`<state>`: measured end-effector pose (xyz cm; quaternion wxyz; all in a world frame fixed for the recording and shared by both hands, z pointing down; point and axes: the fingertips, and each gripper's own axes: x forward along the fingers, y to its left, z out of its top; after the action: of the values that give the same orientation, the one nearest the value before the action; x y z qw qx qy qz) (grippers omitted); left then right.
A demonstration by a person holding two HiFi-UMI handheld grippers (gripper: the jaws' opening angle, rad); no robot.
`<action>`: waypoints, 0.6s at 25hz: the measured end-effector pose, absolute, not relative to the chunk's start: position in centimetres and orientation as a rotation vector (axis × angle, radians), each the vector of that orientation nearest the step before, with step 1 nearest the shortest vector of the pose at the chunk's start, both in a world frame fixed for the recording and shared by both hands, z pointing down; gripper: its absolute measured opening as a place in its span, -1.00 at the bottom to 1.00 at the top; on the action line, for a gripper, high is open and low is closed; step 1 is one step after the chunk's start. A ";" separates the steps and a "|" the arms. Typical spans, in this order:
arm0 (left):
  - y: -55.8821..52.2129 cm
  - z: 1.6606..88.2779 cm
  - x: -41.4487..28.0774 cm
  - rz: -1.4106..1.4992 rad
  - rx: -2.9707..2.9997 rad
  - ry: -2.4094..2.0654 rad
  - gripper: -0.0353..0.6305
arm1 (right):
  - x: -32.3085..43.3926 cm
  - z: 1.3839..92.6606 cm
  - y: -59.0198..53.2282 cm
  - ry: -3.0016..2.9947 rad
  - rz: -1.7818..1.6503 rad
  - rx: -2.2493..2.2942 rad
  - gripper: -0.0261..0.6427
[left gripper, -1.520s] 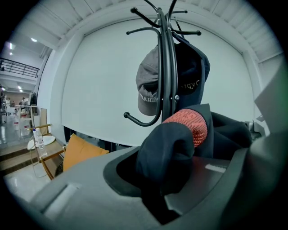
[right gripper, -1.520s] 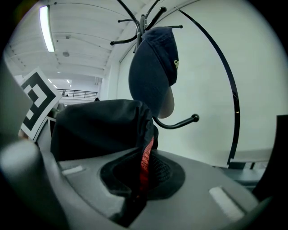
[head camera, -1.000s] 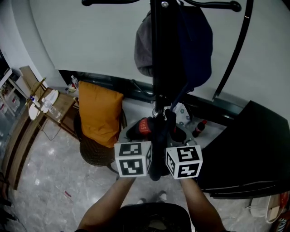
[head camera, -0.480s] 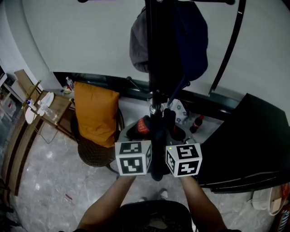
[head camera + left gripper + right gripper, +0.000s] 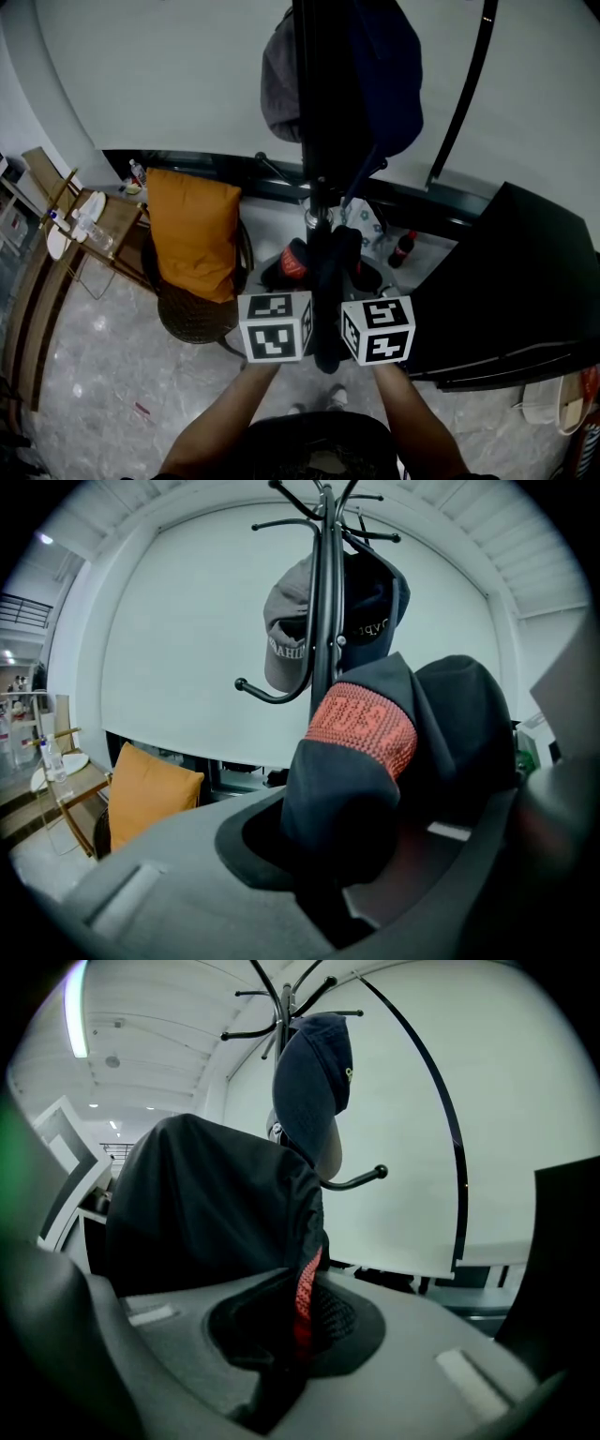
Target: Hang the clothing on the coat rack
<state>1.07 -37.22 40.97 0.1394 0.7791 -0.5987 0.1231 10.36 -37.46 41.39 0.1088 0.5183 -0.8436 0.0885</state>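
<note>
Holding tight, your left gripper and right gripper are both still clamped on the dark clothing, low down, just in front of the coat rack pole. The top hooks have slid out of your head view. The clothing is not hung yet; I think it needs lifting.

clothing between left tool and right tool, coat rack behind
</note>
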 end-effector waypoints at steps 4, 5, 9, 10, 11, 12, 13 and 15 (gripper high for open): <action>-37.0 41.1 1.1 0.357 2.255 -1.721 -0.81 | 10.3 41.7 -37.2 -2.475 0.263 1.532 -0.86; -36.9 41.2 1.1 0.357 2.256 -1.718 -0.81 | 10.3 41.8 -37.1 -2.474 0.264 1.534 -0.86; -36.6 41.5 1.2 0.362 2.261 -1.705 -0.81 | 10.4 42.1 -36.7 -2.466 0.268 1.544 -0.86; -36.5 41.6 1.2 0.365 2.262 -1.702 -0.81 | 10.4 42.2 -36.7 -2.464 0.268 1.547 -0.86; -36.4 41.7 1.2 0.370 2.262 -1.700 -0.81 | 10.4 42.2 -36.6 -2.460 0.267 1.549 -0.86; -36.3 41.8 1.2 0.376 2.261 -1.696 -0.81 | 10.5 42.3 -36.5 -2.456 0.267 1.551 -0.86; -36.2 41.9 1.2 0.381 2.262 -1.692 -0.81 | 10.5 42.4 -36.4 -2.453 0.268 1.553 -0.86; -36.1 41.9 1.3 0.380 2.265 -1.689 -0.81 | 10.5 42.5 -36.3 -2.446 0.270 1.556 -0.86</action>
<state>1.26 -36.14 41.91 0.1450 0.7861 -0.5862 0.1320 10.49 -36.27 42.53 0.1148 0.5310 -0.8345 0.0922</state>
